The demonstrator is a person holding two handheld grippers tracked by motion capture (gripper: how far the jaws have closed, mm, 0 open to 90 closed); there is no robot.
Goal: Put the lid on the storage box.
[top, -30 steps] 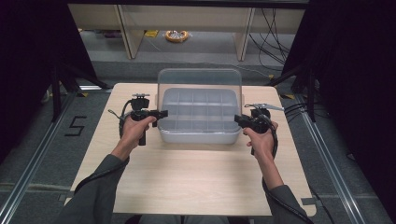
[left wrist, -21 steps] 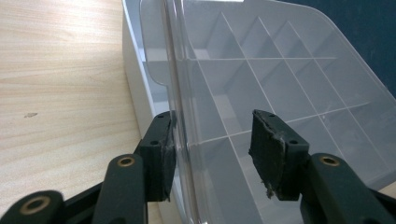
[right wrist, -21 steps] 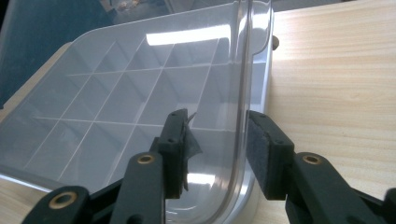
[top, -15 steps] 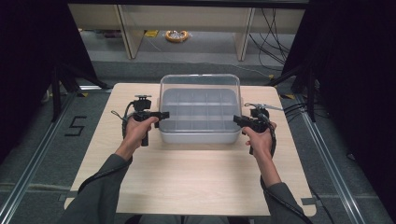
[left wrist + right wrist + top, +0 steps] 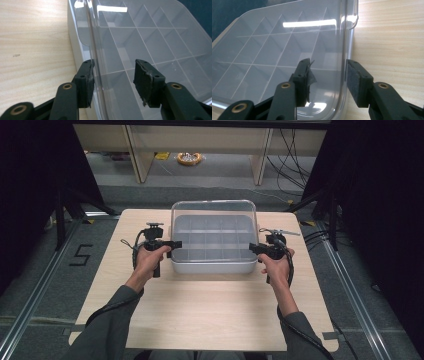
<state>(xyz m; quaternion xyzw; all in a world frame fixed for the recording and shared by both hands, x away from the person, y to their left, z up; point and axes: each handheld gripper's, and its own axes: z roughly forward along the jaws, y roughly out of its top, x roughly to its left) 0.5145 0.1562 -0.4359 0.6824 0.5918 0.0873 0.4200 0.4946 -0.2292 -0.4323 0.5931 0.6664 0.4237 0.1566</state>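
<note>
A clear plastic box (image 5: pixel 212 266) with several divided compartments stands at the middle of the wooden table (image 5: pixel 200 310). Its clear lid (image 5: pixel 215 209) hangs over it, the far edge higher than the box rim. My left gripper (image 5: pixel 175 243) is at the box's left side. It is open, and in the left gripper view the lid's edge (image 5: pixel 93 50) runs between the jaws, close to the left one. My right gripper (image 5: pixel 251 248) is at the box's right side, also open. The lid's edge (image 5: pixel 344 45) passes between its jaws near the right pad (image 5: pixel 353 80).
Bare tabletop lies in front of the box and on both sides of it. Beyond the table's far edge are shelf legs (image 5: pixel 134 155), a coil (image 5: pixel 189 158) on the floor and cables (image 5: pixel 295 150) at the right. Dark curtains flank the table.
The lid has come down toward the box since one second ago; over the last half second it has hardly moved. Both hands have stayed at the box's sides.
</note>
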